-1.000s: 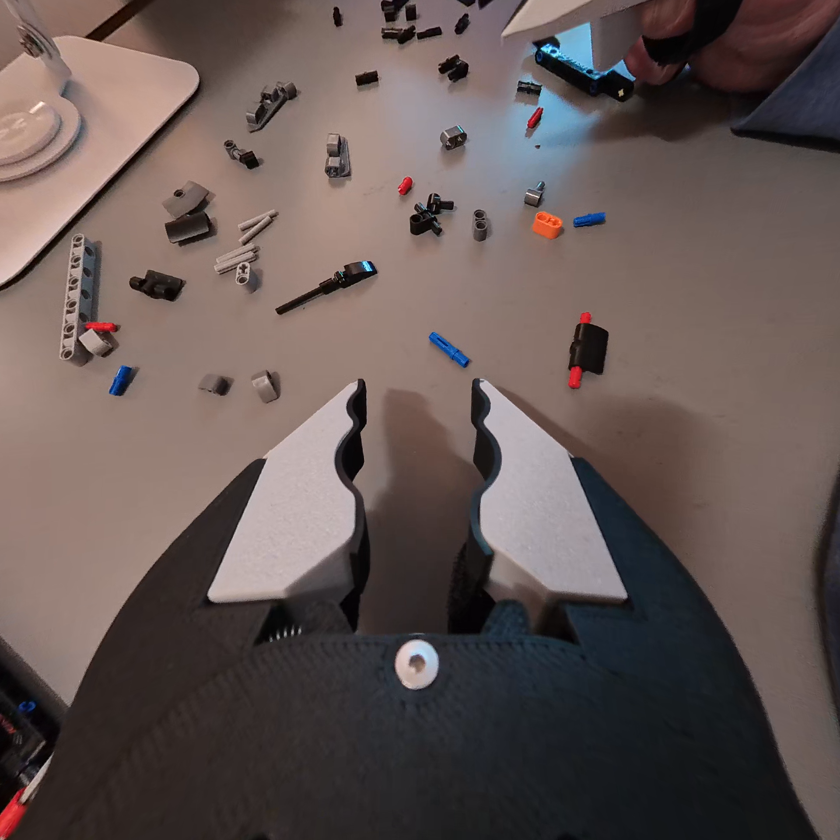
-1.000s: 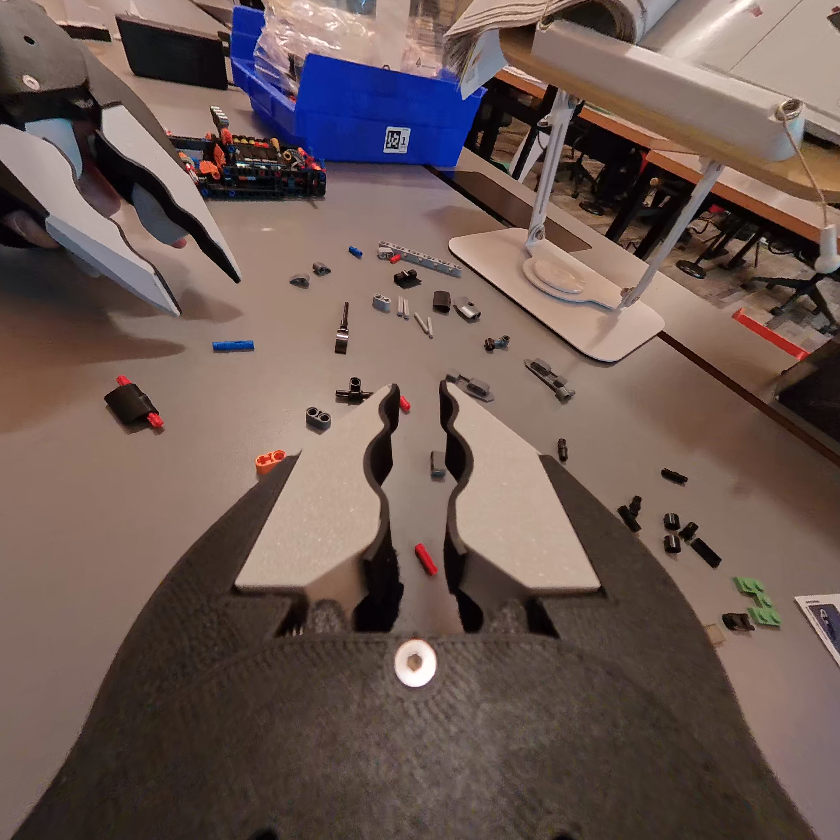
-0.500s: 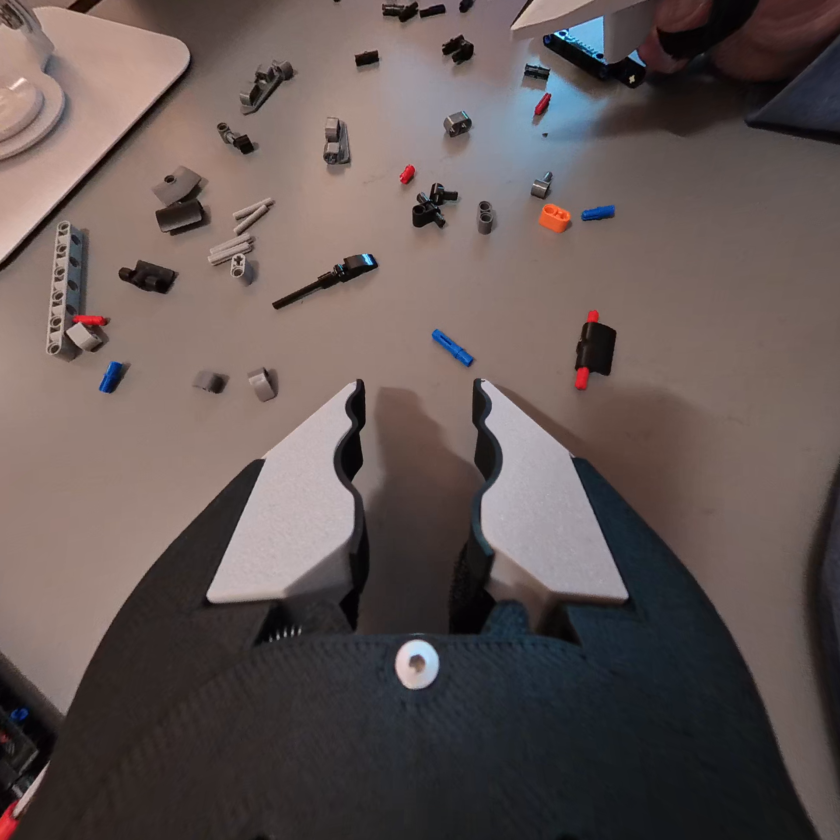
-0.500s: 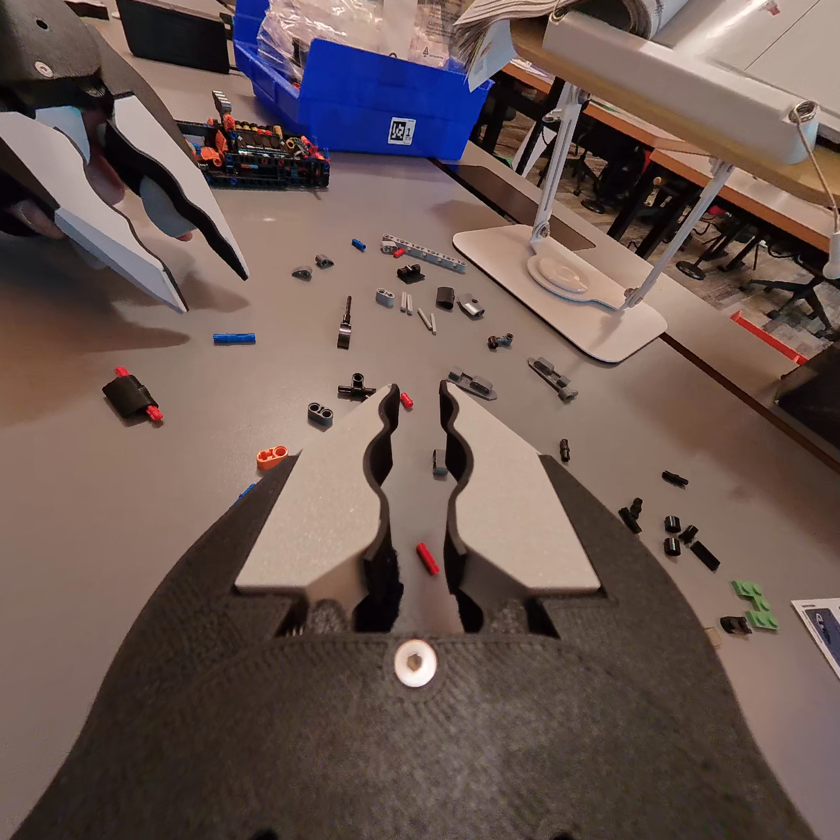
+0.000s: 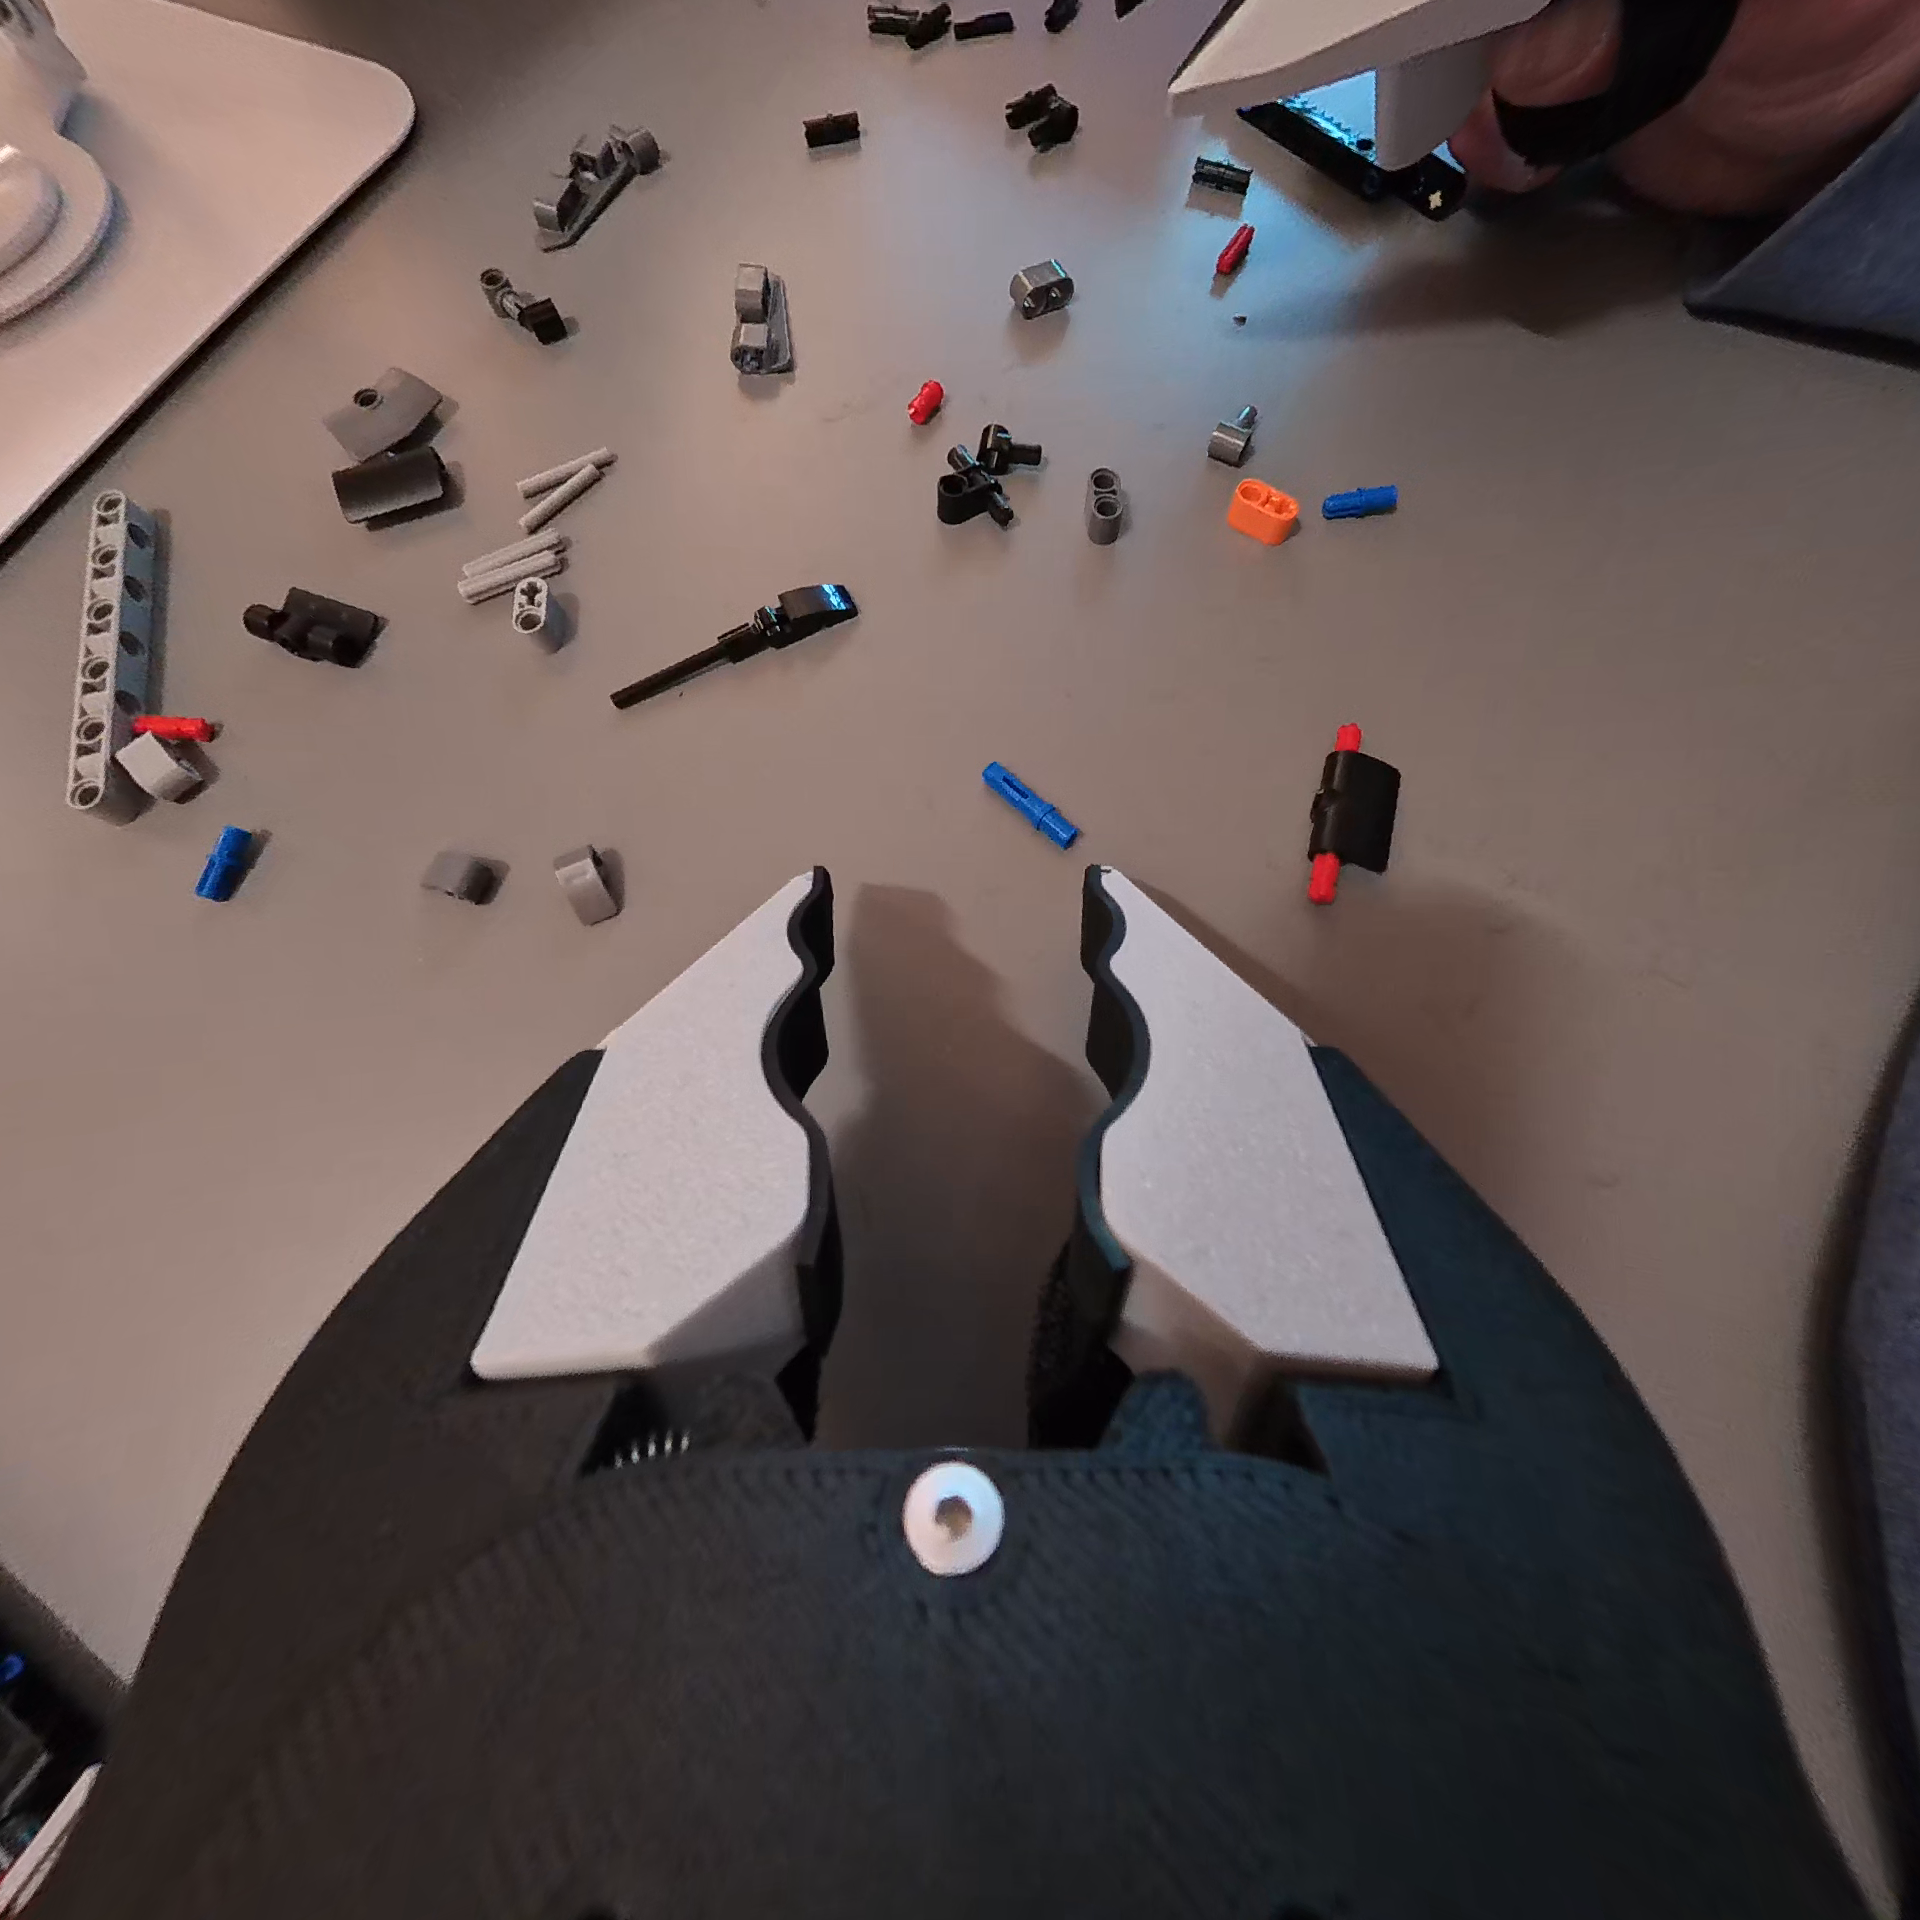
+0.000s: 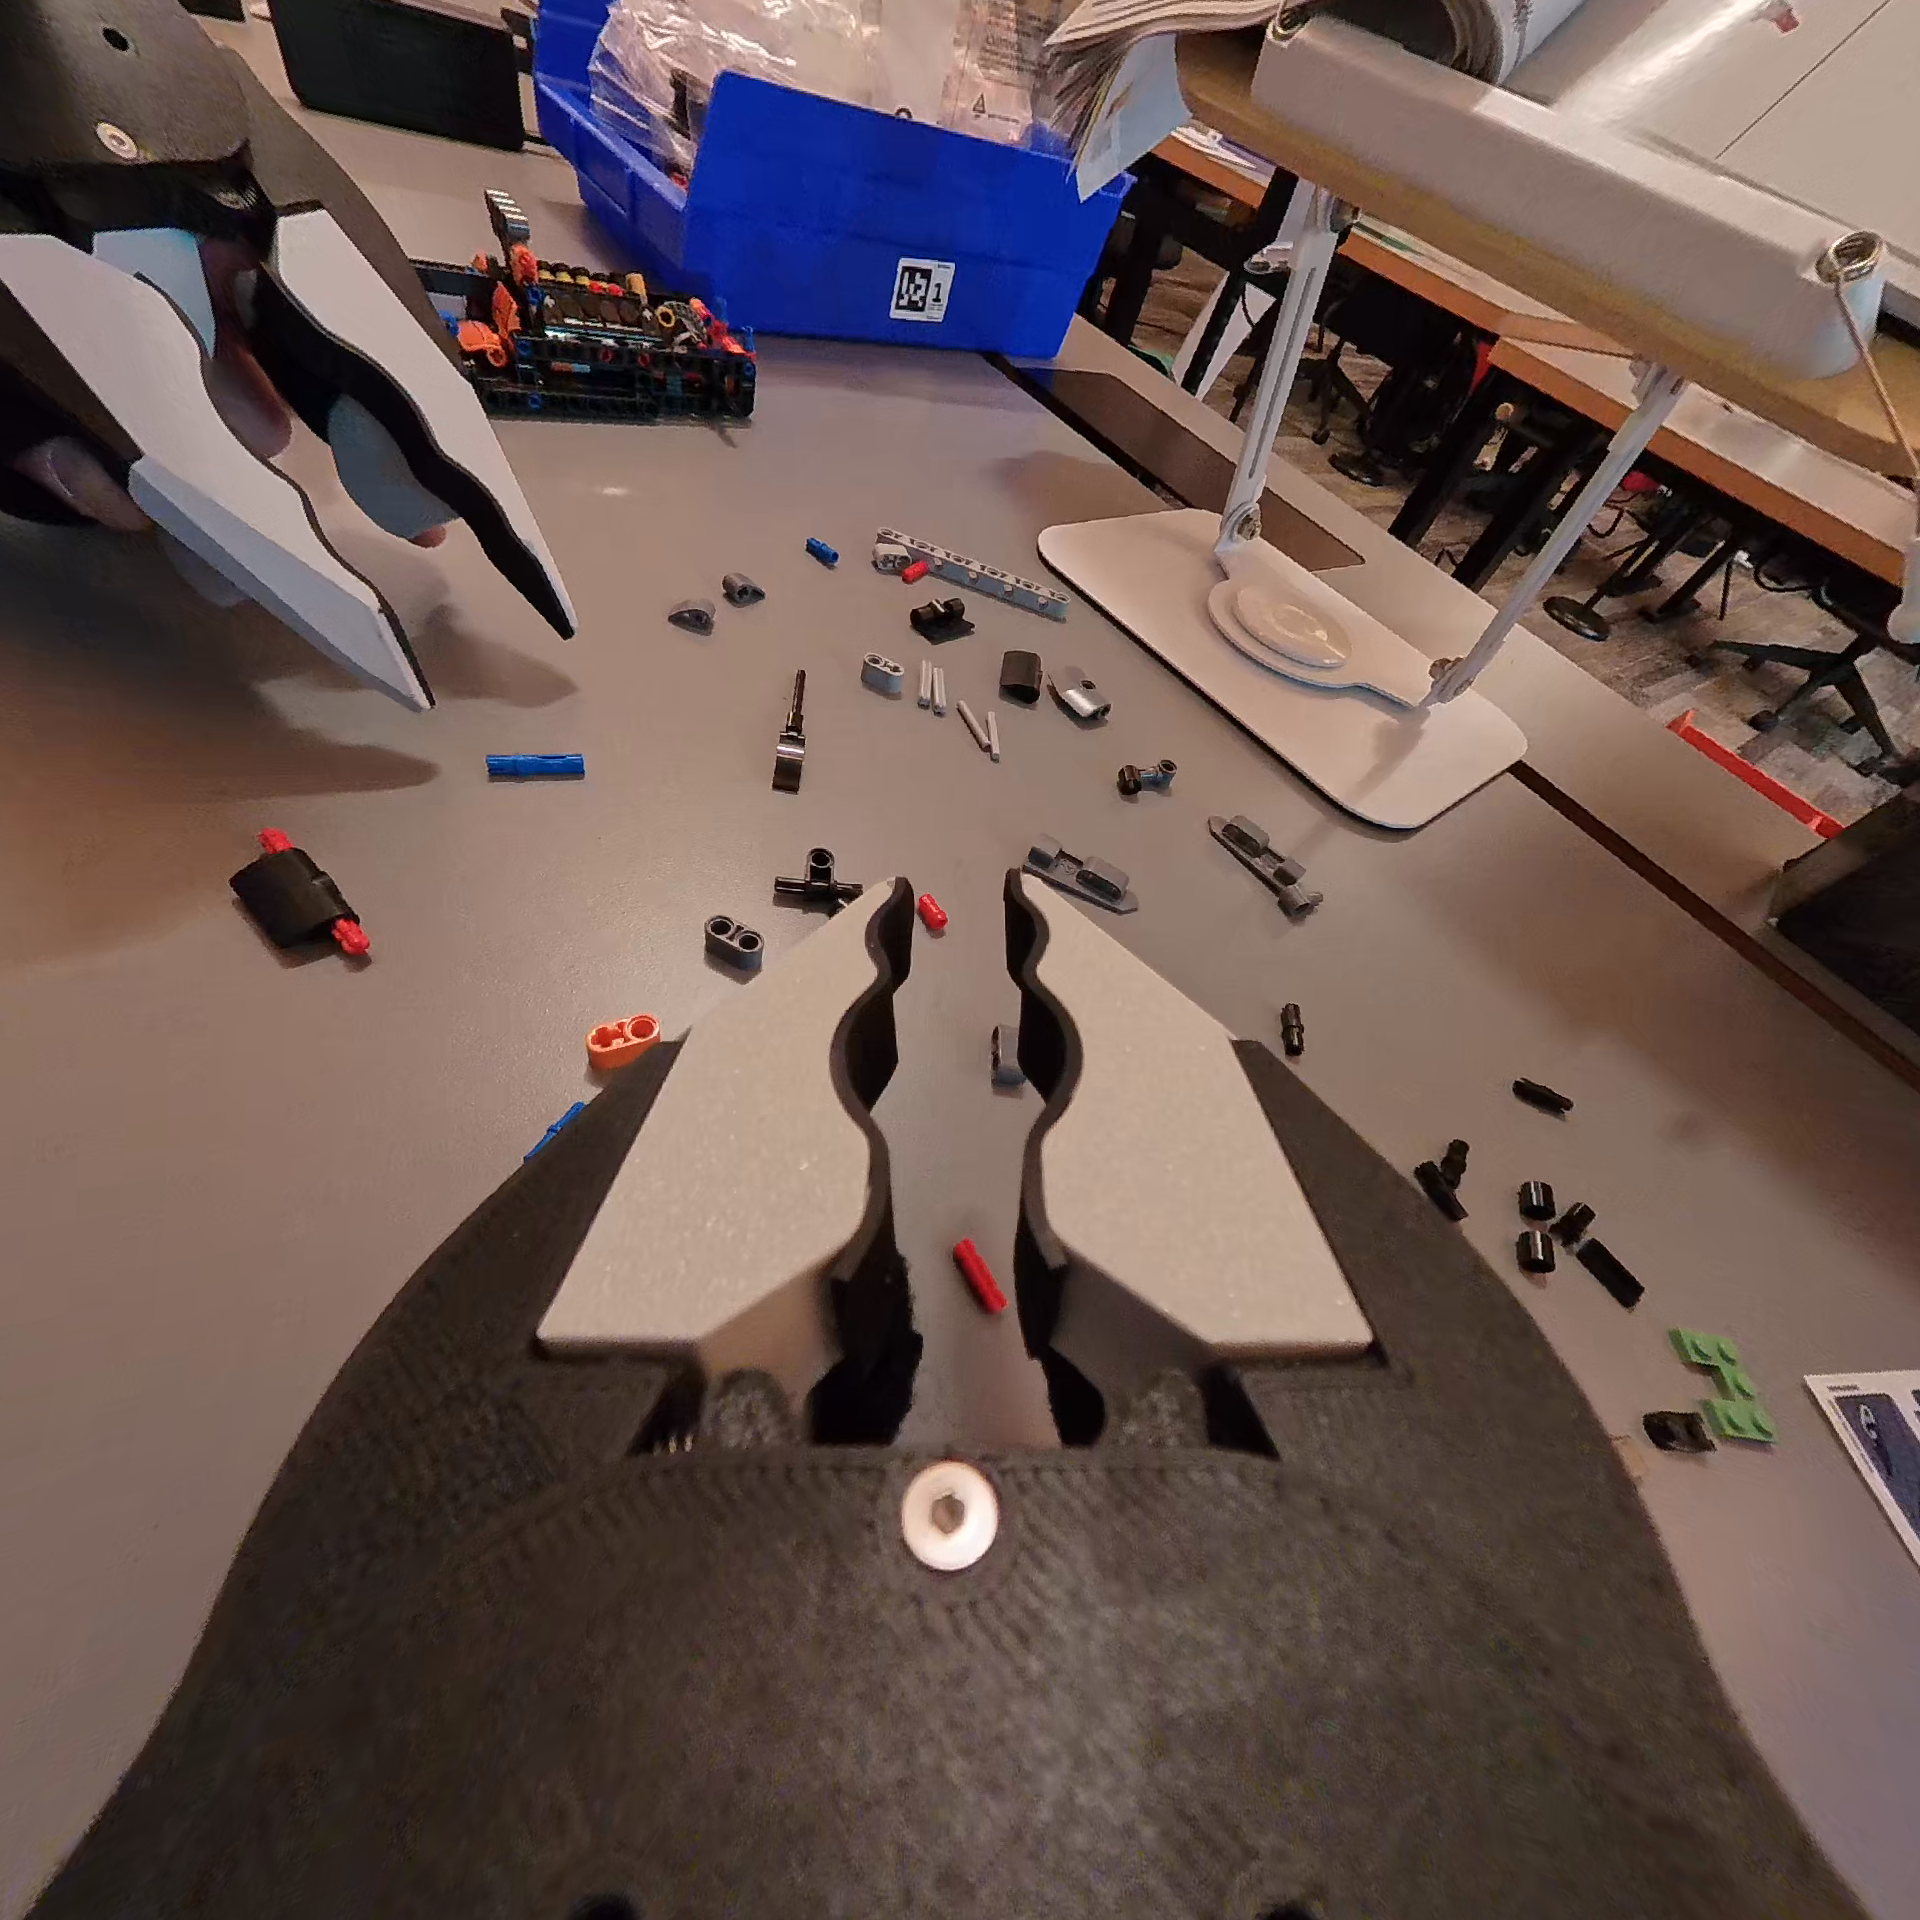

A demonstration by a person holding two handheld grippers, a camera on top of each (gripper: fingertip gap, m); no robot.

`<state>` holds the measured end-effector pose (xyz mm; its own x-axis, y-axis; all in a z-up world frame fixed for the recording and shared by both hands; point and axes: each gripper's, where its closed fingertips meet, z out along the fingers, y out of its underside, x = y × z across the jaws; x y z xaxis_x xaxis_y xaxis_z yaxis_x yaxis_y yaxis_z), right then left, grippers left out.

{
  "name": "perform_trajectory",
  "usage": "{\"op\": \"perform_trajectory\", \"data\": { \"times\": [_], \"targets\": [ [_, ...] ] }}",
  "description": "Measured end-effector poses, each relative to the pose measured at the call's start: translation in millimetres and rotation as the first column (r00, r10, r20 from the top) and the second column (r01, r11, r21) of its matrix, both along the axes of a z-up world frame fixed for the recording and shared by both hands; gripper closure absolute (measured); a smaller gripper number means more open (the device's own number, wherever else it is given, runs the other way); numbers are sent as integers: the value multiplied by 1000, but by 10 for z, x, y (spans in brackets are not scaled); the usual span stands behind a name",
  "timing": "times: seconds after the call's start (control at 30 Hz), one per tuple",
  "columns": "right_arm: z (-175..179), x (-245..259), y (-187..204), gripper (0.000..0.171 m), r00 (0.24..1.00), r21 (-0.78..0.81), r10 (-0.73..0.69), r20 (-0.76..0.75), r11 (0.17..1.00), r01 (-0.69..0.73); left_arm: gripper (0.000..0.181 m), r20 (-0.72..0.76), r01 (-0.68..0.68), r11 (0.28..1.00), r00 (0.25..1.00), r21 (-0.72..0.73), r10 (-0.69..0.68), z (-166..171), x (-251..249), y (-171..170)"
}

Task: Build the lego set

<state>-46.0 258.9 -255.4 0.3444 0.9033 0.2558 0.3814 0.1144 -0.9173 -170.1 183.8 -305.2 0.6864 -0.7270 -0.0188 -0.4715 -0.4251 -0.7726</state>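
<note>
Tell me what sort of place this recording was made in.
Probably a shared office or lab workroom, not a home. Loose Lego pieces lie over a grey table with a white desk lamp and a blue parts bin bearing a square marker tag; more desks and office chairs stand behind.

Beside the white lamp base, itself cut off by the frame's corner, we saw black pins clipped at the top edge. Farther from it, the right gripper partly hid a black beam.
</note>
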Motion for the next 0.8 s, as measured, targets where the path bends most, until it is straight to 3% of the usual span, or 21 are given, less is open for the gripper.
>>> {"op": "perform_trajectory", "data": {
  "times": [0.37,0.8],
  "targets": [
    [-31,-41,-118,167,997,13,66,27,998,-66,138,-9,12,1000,1000,-13,-12,-23,13,-13],
    [-56,-54,-114,165,997,38,53,53,998,-55,141,-19,24,999,1000,-20,-25,-40,34,-27]
  ]
}}
